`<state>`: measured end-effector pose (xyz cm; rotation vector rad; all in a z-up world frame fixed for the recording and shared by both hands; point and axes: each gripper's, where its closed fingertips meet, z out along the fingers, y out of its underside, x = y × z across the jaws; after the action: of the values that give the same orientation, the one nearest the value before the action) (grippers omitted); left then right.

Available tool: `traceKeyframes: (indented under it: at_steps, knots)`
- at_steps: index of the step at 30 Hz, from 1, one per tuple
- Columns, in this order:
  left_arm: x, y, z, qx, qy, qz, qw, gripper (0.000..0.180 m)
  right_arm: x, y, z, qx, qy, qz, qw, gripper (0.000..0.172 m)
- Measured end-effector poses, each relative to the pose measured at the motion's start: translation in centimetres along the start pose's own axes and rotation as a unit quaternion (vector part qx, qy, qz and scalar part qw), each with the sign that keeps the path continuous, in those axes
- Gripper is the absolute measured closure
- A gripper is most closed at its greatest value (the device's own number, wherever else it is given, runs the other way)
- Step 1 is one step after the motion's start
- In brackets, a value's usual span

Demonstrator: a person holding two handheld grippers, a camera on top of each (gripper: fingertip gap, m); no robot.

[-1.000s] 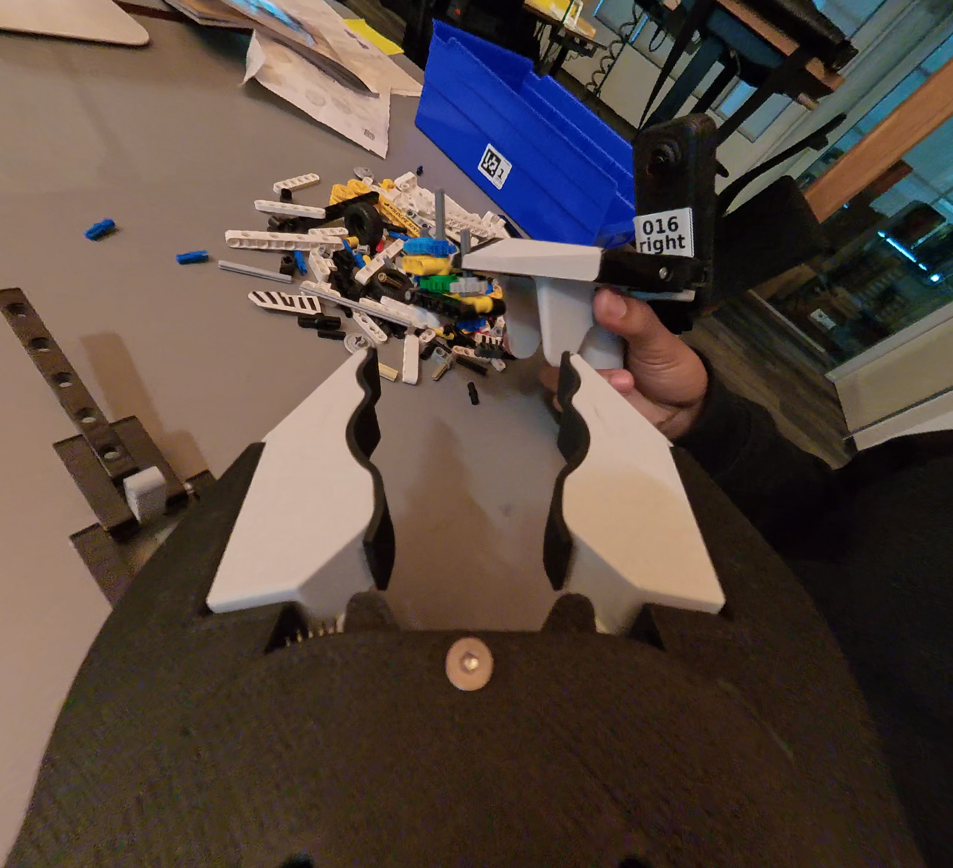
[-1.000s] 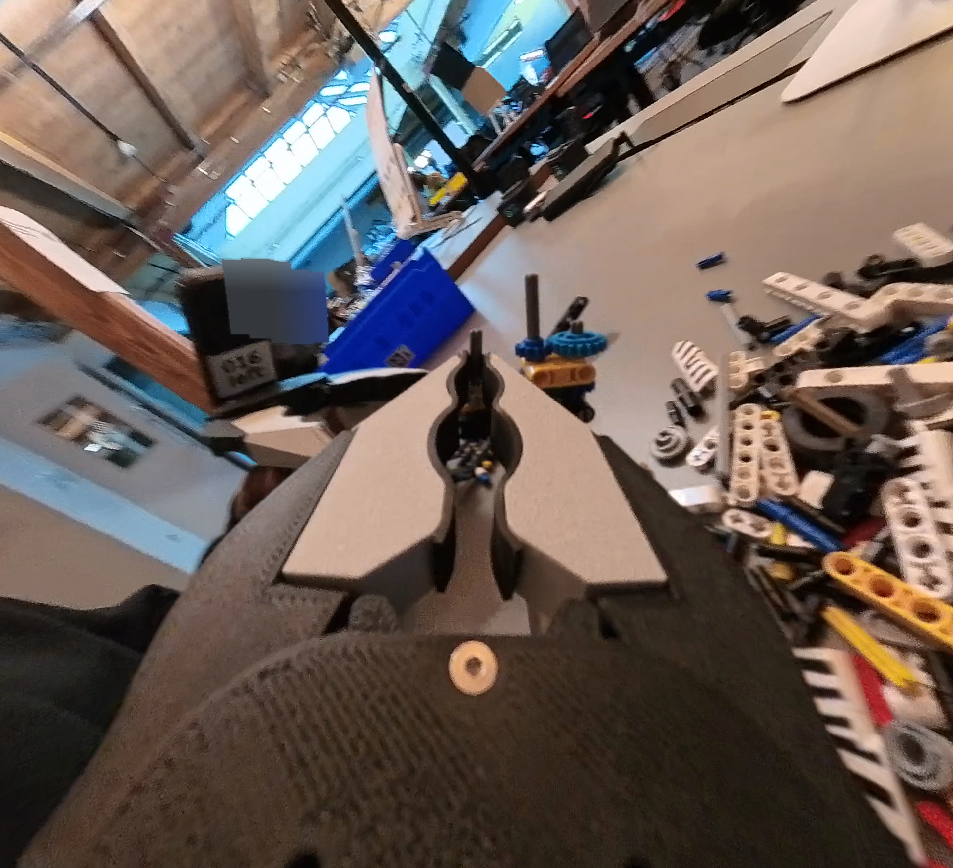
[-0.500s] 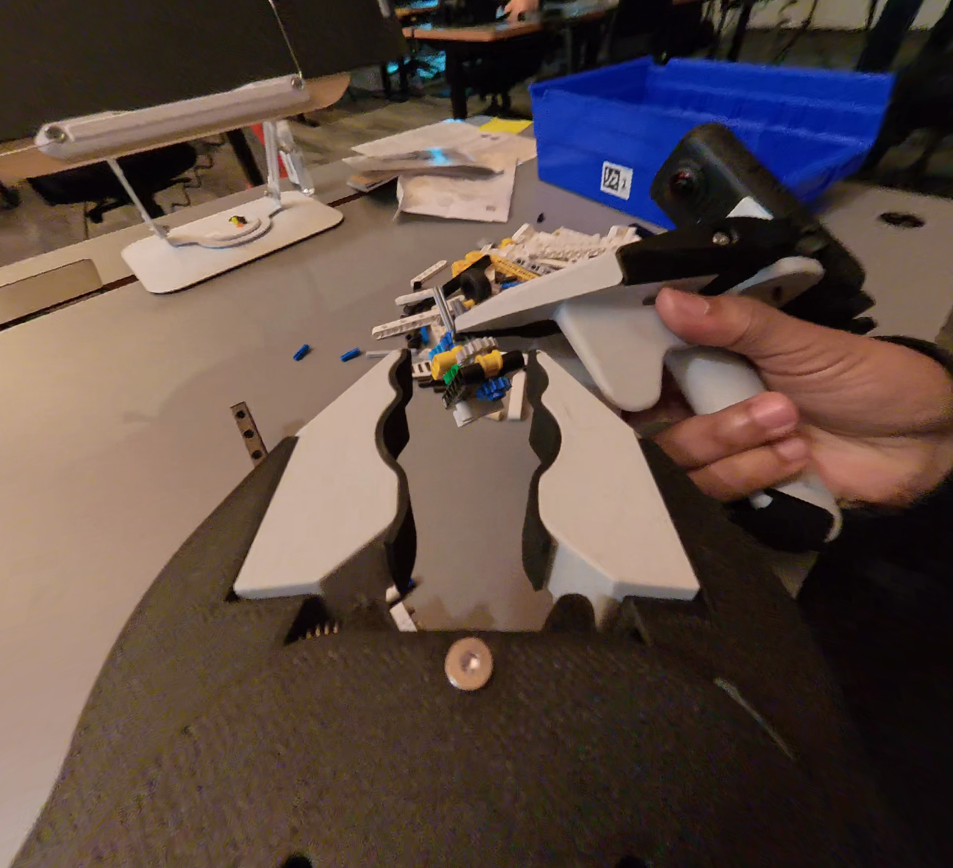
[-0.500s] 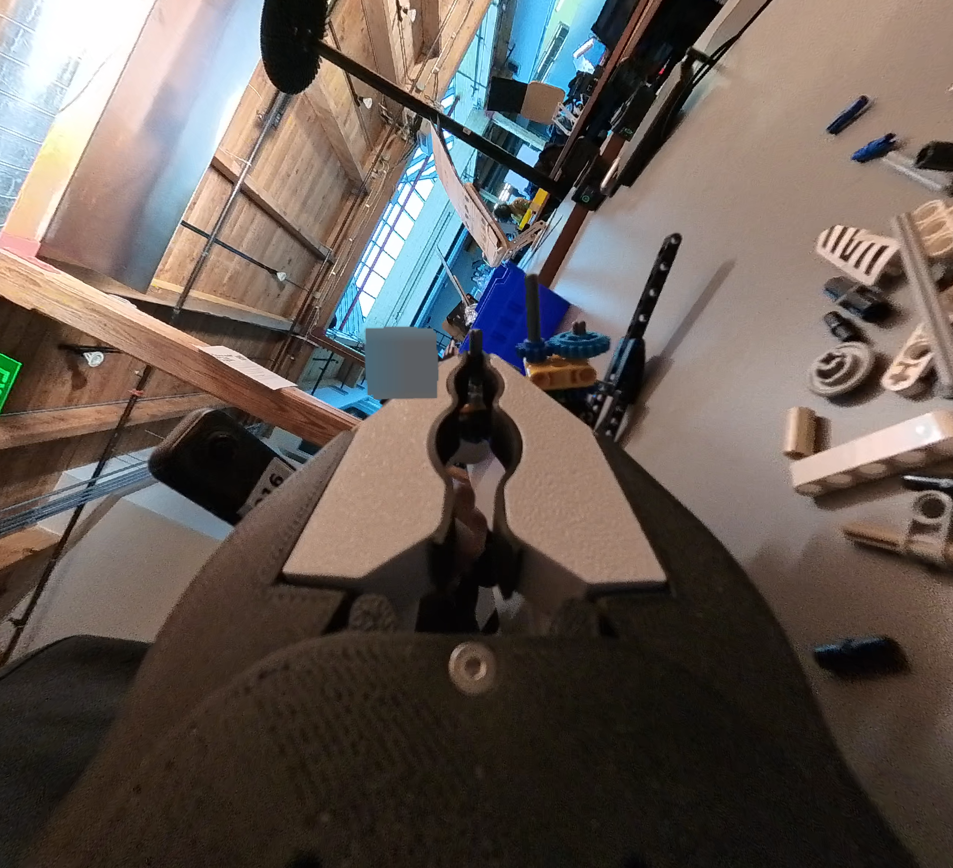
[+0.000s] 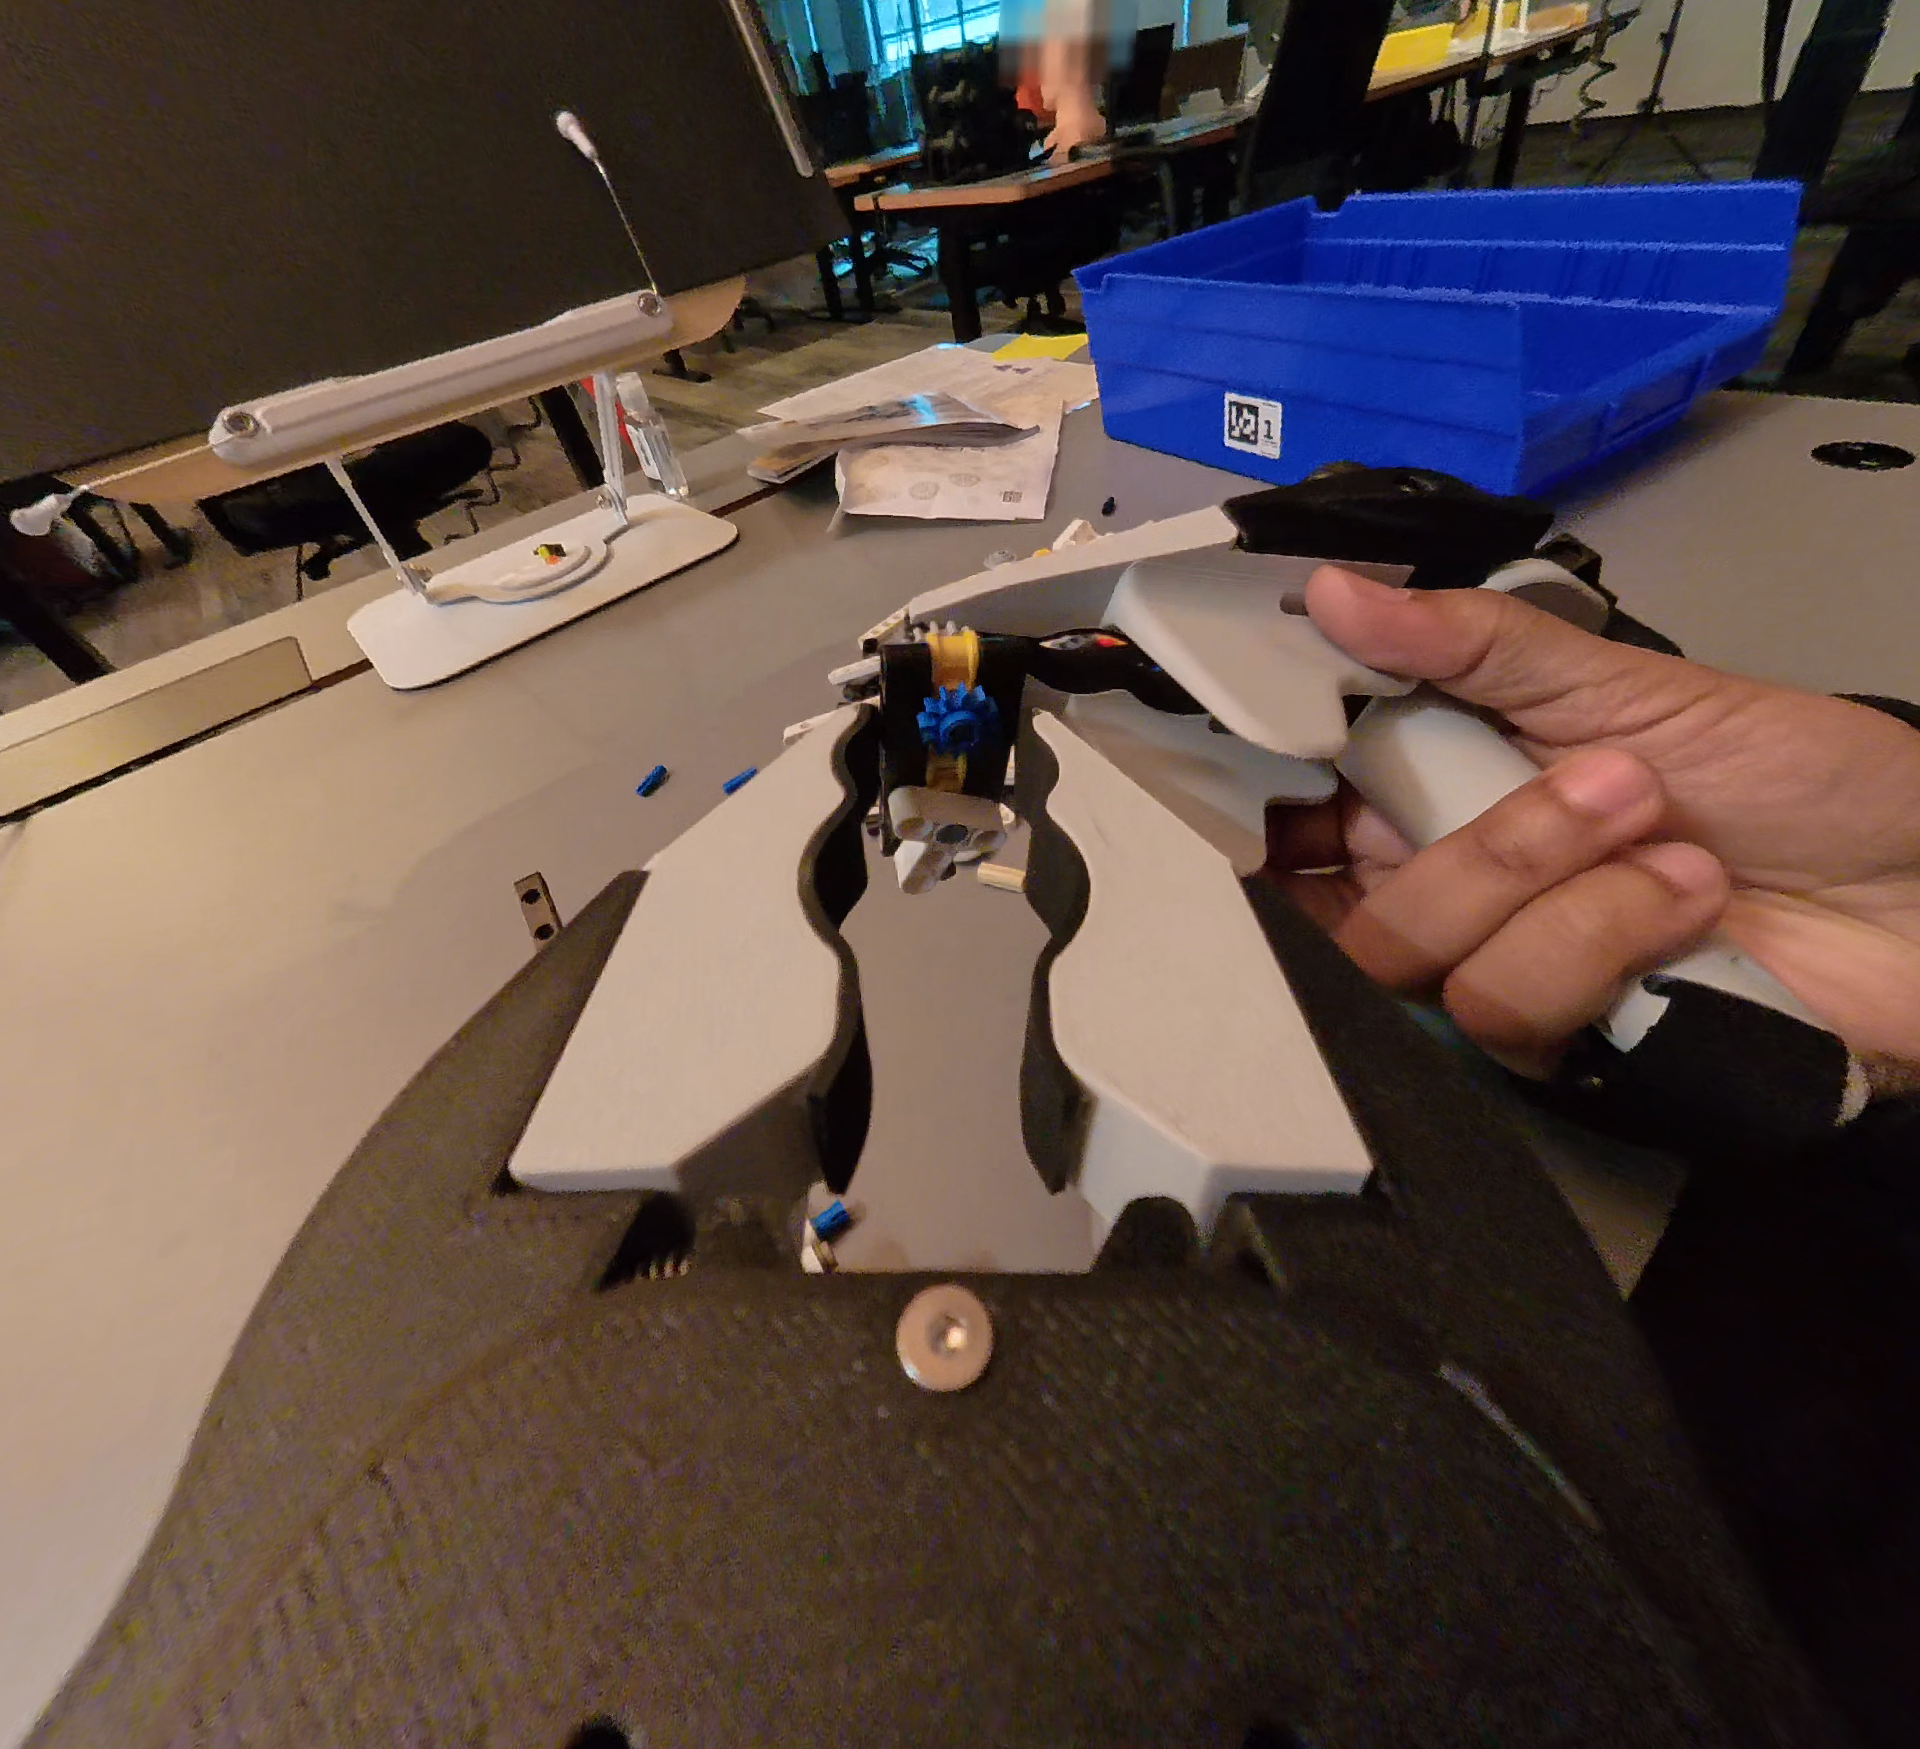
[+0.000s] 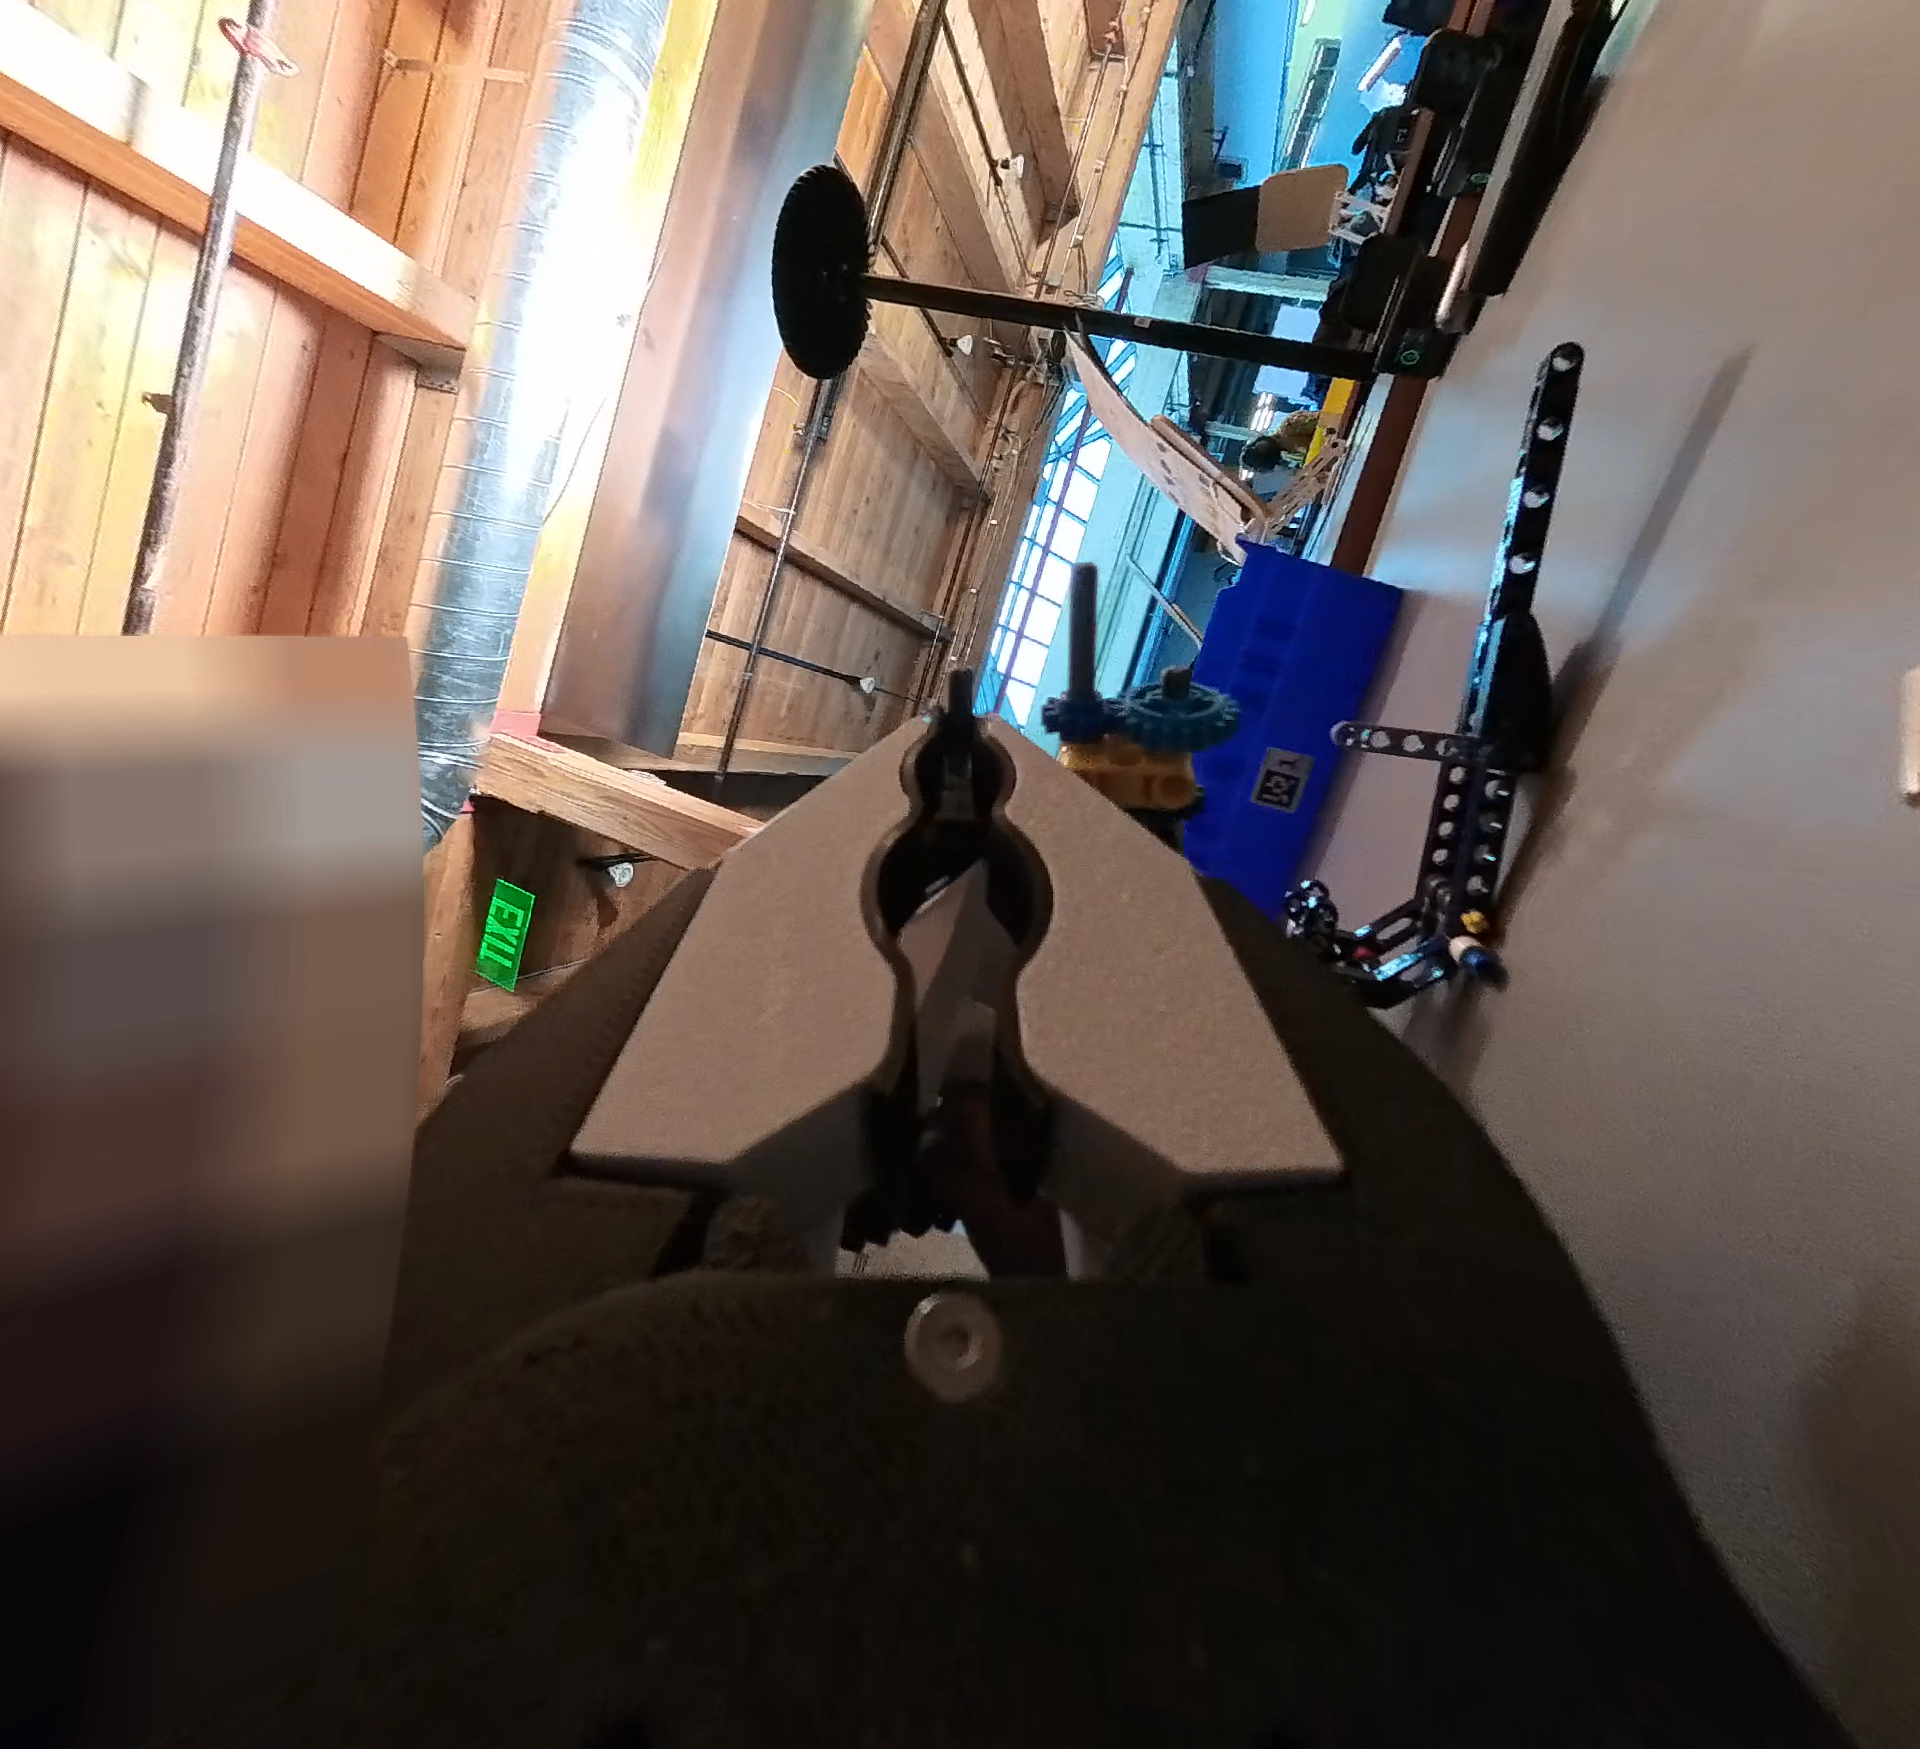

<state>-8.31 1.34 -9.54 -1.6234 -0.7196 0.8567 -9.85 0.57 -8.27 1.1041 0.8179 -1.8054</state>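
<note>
In the left wrist view, the left gripper [image 5: 943, 769] has its fingers partly closed around a small brick assembly [image 5: 940, 743]: a black frame with a yellow beam, a blue gear [image 5: 954, 725] and a white connector at its near end. Both pads sit against the frame's sides. The right gripper [image 5: 904, 624] comes in from 3 o'clock, held by a hand [image 5: 1621, 795], its tip meeting the assembly's top. On the grey table [image 5: 260, 920], a white lamp [image 5: 468, 473] stands at 10 o'clock, papers [image 5: 935, 442] at 12 and a blue bin [image 5: 1434, 338] at 1 o'clock. In the right wrist view, tilted sideways, the right gripper [image 6: 958, 733] is closed on a thin black pin [image 6: 960, 712] poking past its tips. The assembly's blue gears and yellow beam [image 6: 1138, 754] show just right of the tips. A black beam frame [image 6: 1475, 764] lies on the table at 2 o'clock.
</note>
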Motion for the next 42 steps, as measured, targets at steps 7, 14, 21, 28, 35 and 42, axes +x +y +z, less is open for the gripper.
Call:
traceKeyframes:
  at_steps: [7, 14, 21, 28, 35, 42]
  knots:
    - [0.0, 0.0, 0.0, 0.005, -0.001, -0.006, 1.000, 0.157, 0.1, 0.1, 0.0, 0.006, -0.002, 0.009, 1.000, 0.171]
    - [-0.1, -0.1, 0.0, 0.014, 0.008, -0.025, 1.000, 0.150, -0.1, 0.7, 0.3, -0.003, 0.006, -0.021, 1.000, 0.171]
    - [-0.1, -0.4, -0.3, 0.030, 0.004, -0.020, 0.999, 0.157, -0.4, 0.9, 0.4, -0.008, 0.010, -0.048, 0.999, 0.170]
    - [0.0, -1.3, -0.9, 0.059, 0.003, -0.011, 0.998, 0.157, -1.6, 0.7, 0.1, -0.010, 0.000, -0.094, 0.996, 0.158]
    - [0.5, -2.0, -1.3, 0.086, 0.014, -0.007, 0.996, 0.157, -2.5, -0.3, -0.4, 0.000, 0.002, -0.106, 0.994, 0.159]
    - [0.9, -2.3, -1.5, 0.102, 0.018, 0.002, 0.995, 0.157, -2.5, 0.7, 0.0, -0.021, 0.003, -0.105, 0.994, 0.164]
